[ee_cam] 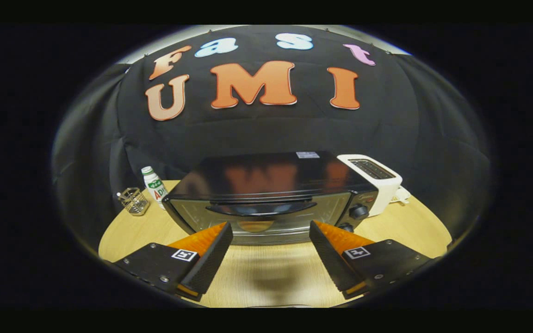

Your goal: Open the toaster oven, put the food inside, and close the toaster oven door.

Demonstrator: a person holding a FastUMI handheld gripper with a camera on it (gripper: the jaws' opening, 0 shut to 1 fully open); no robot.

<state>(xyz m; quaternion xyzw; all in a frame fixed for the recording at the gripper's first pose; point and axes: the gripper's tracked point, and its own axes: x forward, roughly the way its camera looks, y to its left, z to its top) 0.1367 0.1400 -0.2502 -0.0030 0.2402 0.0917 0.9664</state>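
Note:
A black toaster oven (266,185) stands on the wooden table just beyond my fingers, its glass door shut. A curved dark handle (261,209) runs across the top of the door, and two knobs (358,212) sit on its right side. Something round and pale (256,225) shows dimly through the glass low in the oven; I cannot tell what it is. My gripper (271,231) is open, fingers spread wide with nothing between them, tips level with the lower part of the door and a short way in front of it.
A white slot toaster (377,178) stands right beside the oven on its right. Left of the oven are a small white bottle with a green cap (153,183) and a wire mesh cup (133,200). Bare wooden tabletop (266,273) lies under the fingers.

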